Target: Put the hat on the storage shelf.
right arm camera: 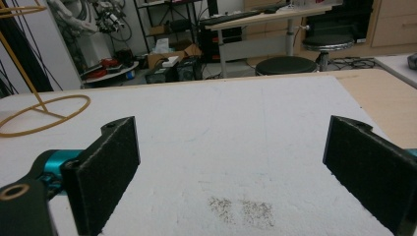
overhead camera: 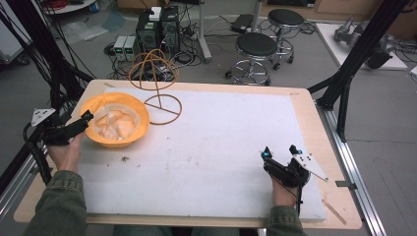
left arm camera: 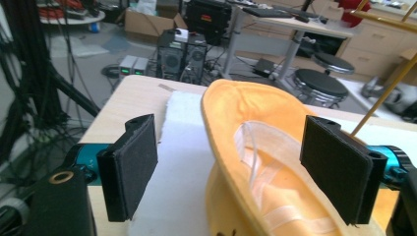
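1. Work surface: a wooden table carries a white foam board that covers most of its top.
2. Hat: an orange hat lies upside down at the far left of the white foam board, with its opening upward and its pale lining showing. In the left gripper view the brim rises between the two black pads, and white straps cross the inside of the crown.
3. Left gripper: it is held at the left edge of the table, just beside the hat's left brim, and points right toward it. Its jaws stand wide apart. In the left gripper view the left pad is clear of the brim, over the board. The right pad stands in front of the hat's inside; contact with the fabric cannot be determined.
4. Right gripper: it rests near the near right corner of the white foam board, well apart from the hat. Its jaws stand wide apart, with bare board between them.
5. Wire stand: a brass-coloured wire stand is at the far edge of the board, just right of the hat. Its ring base lies flat on the board.
6. Debris: a few dark specks lie on the board just near of the hat.
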### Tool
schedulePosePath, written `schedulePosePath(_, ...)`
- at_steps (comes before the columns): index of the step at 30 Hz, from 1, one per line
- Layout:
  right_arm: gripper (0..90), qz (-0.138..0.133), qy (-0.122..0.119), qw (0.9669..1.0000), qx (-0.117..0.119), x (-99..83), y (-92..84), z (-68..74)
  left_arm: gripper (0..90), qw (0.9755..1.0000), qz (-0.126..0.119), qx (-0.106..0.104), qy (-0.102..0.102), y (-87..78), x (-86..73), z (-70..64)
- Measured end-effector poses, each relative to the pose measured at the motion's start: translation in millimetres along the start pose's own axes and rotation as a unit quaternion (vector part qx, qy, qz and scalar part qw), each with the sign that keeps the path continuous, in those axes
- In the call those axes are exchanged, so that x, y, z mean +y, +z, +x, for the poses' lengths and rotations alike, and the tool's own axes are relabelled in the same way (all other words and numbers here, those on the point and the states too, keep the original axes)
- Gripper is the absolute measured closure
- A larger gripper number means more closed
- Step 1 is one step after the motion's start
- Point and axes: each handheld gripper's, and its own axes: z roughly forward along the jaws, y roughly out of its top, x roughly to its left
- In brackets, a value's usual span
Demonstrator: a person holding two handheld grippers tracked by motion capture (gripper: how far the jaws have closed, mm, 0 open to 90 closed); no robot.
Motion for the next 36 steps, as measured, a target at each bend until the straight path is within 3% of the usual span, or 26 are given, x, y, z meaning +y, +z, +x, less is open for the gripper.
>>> schedulePosePath(4, 5.8, 0.000, -0.002, 1.0000, 0.000, 0.0, 0.5, -1.0, 22.9, 1.0000, 0.008, 0.000, -0.002, 5.4, 2.2, -1.2)
schedulePosePath(7, 5.8, -0.001, -0.008, 1.0000, 0.004, 0.0, 0.7, -0.8, 24.6, 0.9993, 0.016, -0.006, -0.032, 8.7, 1.9, 3.0)
schedulePosePath(10, 5.7, -0.003, -0.011, 0.9999, 0.006, 0.0, 0.7, 0.4, 27.1, 0.9989, 0.024, -0.001, -0.040, 12.7, 0.7, 4.3)
schedulePosePath(13, 5.8, -0.005, -0.012, 0.9999, 0.010, 0.0, 0.1, 1.1, 31.0, 0.9970, 0.046, 0.001, -0.062, 18.2, -1.7, 7.6)
schedulePosePath(16, 5.8, -0.004, -0.011, 0.9999, 0.011, 0.2, -0.3, 1.3, 33.1, 0.9955, 0.052, -0.005, -0.079, 19.9, -2.2, 8.5)
schedulePosePath(17, 5.8, -0.004, -0.014, 0.9999, 0.010, 0.2, -0.3, 1.3, 37.6, 0.9950, 0.056, -0.010, -0.082, 20.1, -2.3, 8.4)
schedulePosePath(22, 5.7, -0.006, -0.020, 0.9997, 0.011, 0.2, -0.4, 1.5, 42.6, 0.9927, 0.074, -0.010, -0.095, 22.8, -3.9, 10.4)
schedulePosePath(25, 5.8, -0.007, -0.019, 0.9997, 0.011, 0.3, -0.8, 2.1, 56.4, 0.9915, 0.072, -0.022, -0.106, 21.4, -2.9, 10.4)
schedulePosePath(26, 5.8, -0.007, -0.019, 0.9997, 0.011, 0.3, -0.8, 2.1, 56.4, 0.9908, 0.074, -0.026, -0.110, 21.0, -2.5, 10.4)
schedulePosePath(27, 5.8, -0.006, -0.019, 0.9998, 0.011, 0.1, -0.6, 2.1, 67.7, 0.9898, 0.076, -0.033, -0.115, 20.9, -2.6, 10.3)
schedulePosePath(30, 5.8, -0.008, -0.021, 0.9997, 0.011, 0.3, -0.7, 2.1, 83.5, 0.9889, 0.093, -0.036, -0.110, 22.3, -4.4, 8.6)
schedulePosePath(36, 5.8, -0.006, -0.020, 0.9997, 0.015, 0.2, -0.8, 2.8, 87.0, 0.9916, 0.082, -0.029, -0.096, 19.7, -3.0, 2.9)
